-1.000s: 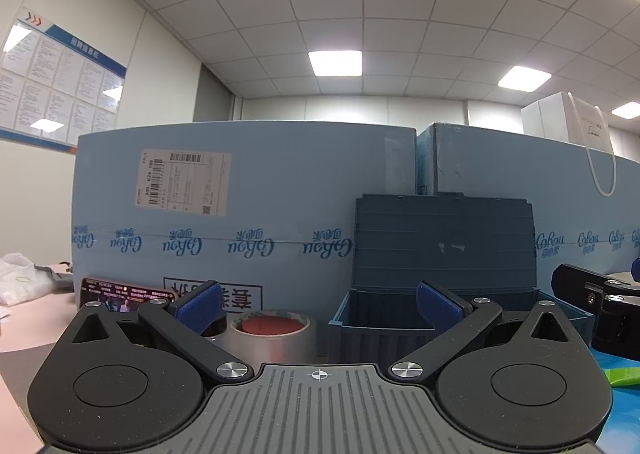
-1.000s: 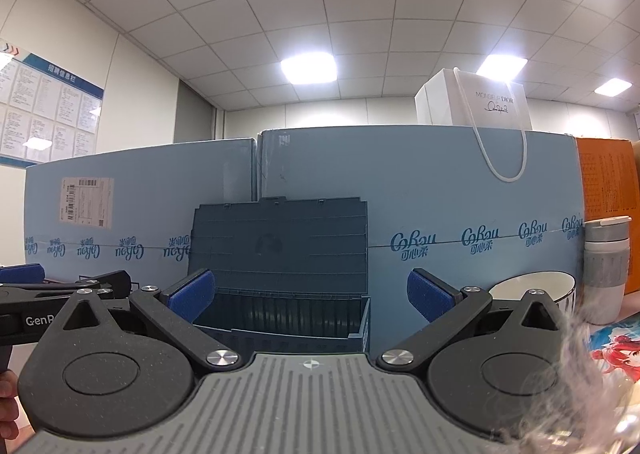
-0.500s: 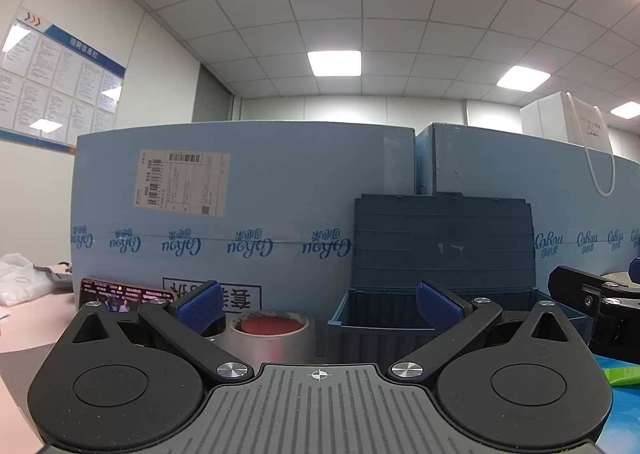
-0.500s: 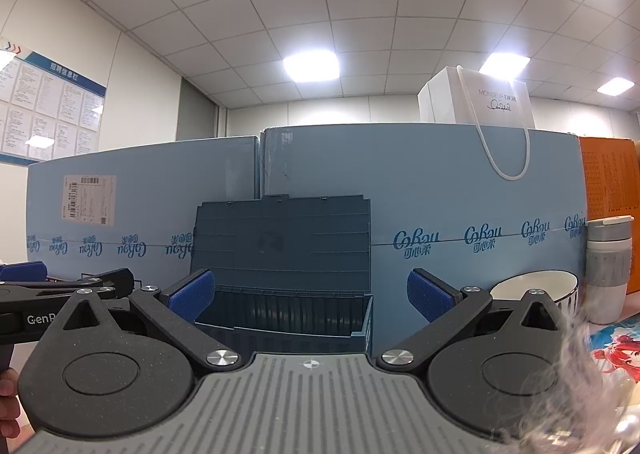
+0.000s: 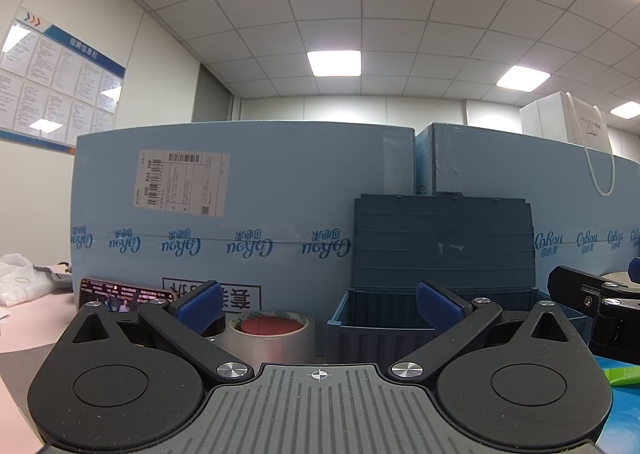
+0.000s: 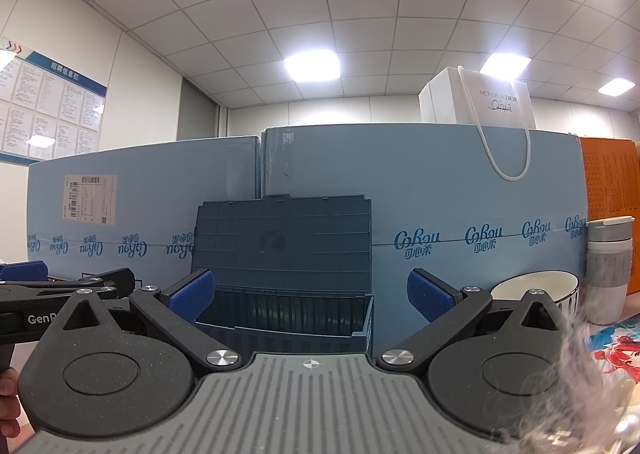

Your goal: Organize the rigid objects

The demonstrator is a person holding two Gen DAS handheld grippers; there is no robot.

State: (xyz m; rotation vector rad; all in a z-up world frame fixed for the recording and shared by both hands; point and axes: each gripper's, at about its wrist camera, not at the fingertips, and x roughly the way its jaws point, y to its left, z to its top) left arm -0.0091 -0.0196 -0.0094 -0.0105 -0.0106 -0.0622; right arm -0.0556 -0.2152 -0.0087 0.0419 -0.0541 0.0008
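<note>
Both grippers, left gripper (image 5: 318,304) and right gripper (image 6: 310,294), were held wide and empty facing the open dark-blue ribbed plastic crate (image 5: 400,328); the clear tape roll (image 5: 272,336) just left of it was judged best straddled squarely before closing.

Read "MONSIEUR DIOR" on the white paper bag (image 6: 478,102). Made out "CoRou" repeated along the blue cartons (image 6: 460,194), upside down on the left one. Saw "Gen" on the left gripper (image 6: 24,286).
</note>
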